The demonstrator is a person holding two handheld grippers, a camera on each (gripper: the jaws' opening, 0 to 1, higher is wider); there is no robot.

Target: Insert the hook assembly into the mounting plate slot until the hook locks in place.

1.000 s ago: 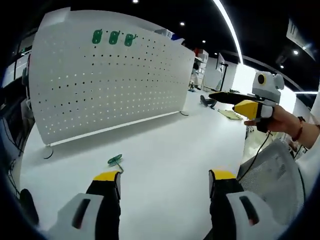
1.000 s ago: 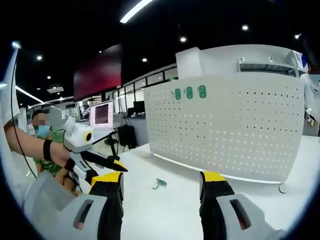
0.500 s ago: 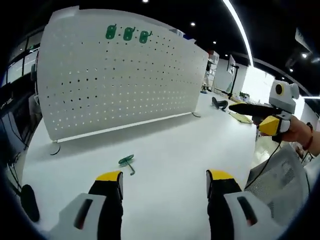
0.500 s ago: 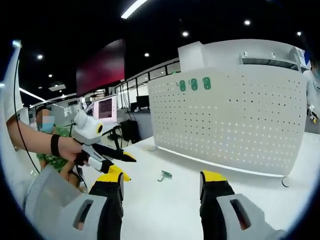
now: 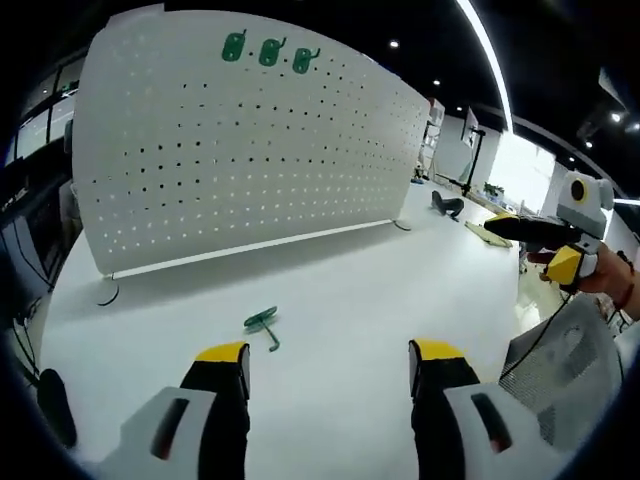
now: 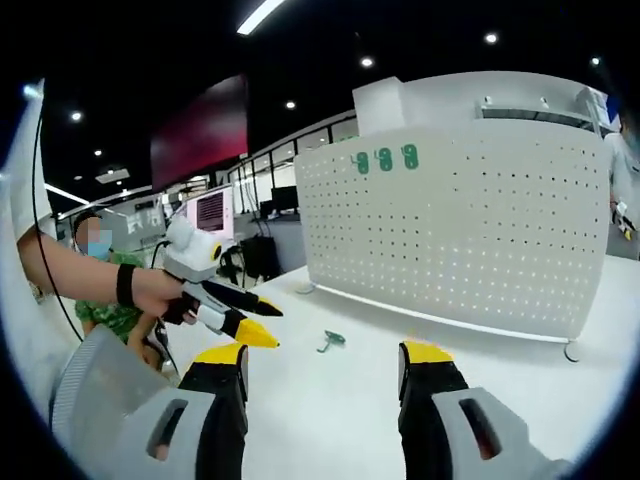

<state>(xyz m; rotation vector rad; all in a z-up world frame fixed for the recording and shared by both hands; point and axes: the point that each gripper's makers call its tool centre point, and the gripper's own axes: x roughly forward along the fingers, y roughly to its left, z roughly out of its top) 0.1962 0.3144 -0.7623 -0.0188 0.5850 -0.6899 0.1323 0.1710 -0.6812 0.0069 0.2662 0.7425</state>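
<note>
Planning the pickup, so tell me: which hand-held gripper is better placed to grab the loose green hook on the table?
Left, probably. The green hook lies just beyond the open left hand-held gripper on the table. The right hand-held gripper, also open, sees it further ahead.

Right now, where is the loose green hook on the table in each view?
Left gripper view: the green hook lies on the white table, just above the tip of the left jaw.
Right gripper view: it lies mid-picture, between the jaws and beyond them.
Shared landmark: the white pegboard standing behind it.
</note>
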